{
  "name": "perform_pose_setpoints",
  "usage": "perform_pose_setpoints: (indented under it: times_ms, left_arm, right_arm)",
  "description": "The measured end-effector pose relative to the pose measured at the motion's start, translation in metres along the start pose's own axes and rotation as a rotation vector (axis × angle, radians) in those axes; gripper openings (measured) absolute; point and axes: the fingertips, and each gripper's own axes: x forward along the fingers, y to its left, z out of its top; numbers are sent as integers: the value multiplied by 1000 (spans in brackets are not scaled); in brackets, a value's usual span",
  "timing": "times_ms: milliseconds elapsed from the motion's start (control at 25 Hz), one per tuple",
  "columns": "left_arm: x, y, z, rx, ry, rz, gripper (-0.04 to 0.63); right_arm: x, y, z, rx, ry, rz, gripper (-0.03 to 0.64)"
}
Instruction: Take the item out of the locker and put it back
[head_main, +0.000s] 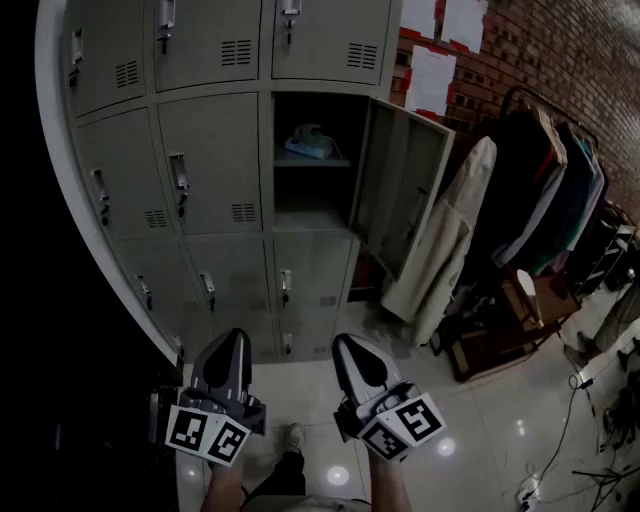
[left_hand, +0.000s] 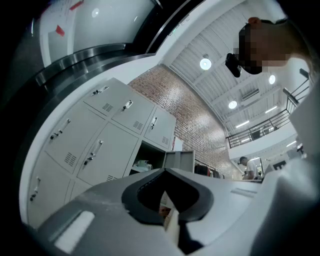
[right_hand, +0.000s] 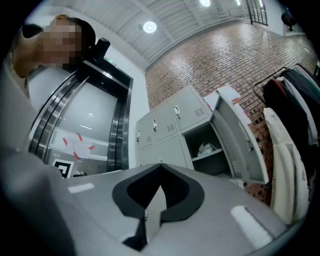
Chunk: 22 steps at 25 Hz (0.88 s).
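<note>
The grey locker bank (head_main: 215, 150) fills the upper left of the head view. One compartment stands open, its door (head_main: 400, 185) swung out to the right. On its shelf lies a pale, crumpled item (head_main: 308, 145), also seen as the item (left_hand: 144, 164) in the left gripper view and the item (right_hand: 206, 148) in the right gripper view. Both grippers hang low and well short of the locker, above the floor. My left gripper (head_main: 236, 334) is shut and empty, tips together (left_hand: 165, 170). My right gripper (head_main: 343, 343) is shut too, with nothing in it (right_hand: 160, 165).
A clothes rack with dark coats (head_main: 545, 180) stands at the right, and a white coat (head_main: 455, 240) hangs next to the open door. Wooden boxes (head_main: 500, 330) and cables (head_main: 590, 430) lie on the shiny floor. Papers (head_main: 432, 78) hang on the brick wall. A shoe (head_main: 292, 437) shows below.
</note>
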Motion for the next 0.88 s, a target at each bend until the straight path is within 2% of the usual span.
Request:
perform_pose_setpoints:
  times_ms: [200, 400, 520, 880]
  left_arm:
    - [111, 61, 12, 17, -19, -40, 3]
    - [187, 97, 18, -5, -61, -69, 3]
    - [215, 106, 12, -38, -72, -72, 3]
    - [259, 129, -3, -50, -77, -47, 3]
  right_arm:
    - [105, -49, 9, -78, 17, 15, 3]
    - [165, -94, 11, -106, 21, -7, 3]
    - [188, -118, 9, -114, 36, -8, 3]
    - [248, -168, 17, -140, 30, 4, 3]
